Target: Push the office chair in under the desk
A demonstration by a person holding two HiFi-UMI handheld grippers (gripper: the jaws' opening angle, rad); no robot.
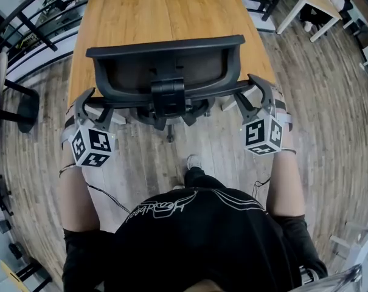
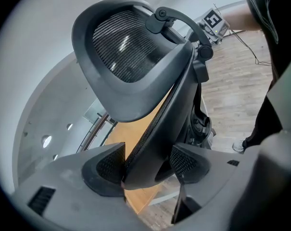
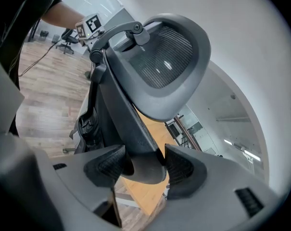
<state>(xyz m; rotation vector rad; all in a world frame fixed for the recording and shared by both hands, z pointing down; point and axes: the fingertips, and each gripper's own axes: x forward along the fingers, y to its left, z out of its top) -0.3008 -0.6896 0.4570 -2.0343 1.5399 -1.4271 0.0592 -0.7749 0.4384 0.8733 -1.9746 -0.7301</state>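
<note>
Black mesh office chair stands at the near edge of the wooden desk, centred on it. Its backrest faces the person, and its base sits on the plank floor just at the desk edge. The seat is hidden under the backrest, so I can't tell how deep it goes; the chair looks mostly in, with a bit of travel left.

Left gripper is at the backrest's left side edge. In the left gripper view the left gripper has its jaws closed to a narrow gap around the backrest, with both pads against the frame. Right gripper mirrors it on the right edge. In the right gripper view the right gripper is pinched on the backrest the same way, with nothing else between the pads.

Step in hand, as I judge it, is the final push forward.
- Drive both grippers together at equal pace so the chair rolls straight and doesn't swivel.
- Push level toward the desk, not down, since the backrest may recline under load.
- The grip is on a thin curved rim, so the pads could slide off if the push turns sideways.
- Stop when the backrest meets the desk edge.

The person's shoe is just behind the base, so the castors have room.
</note>
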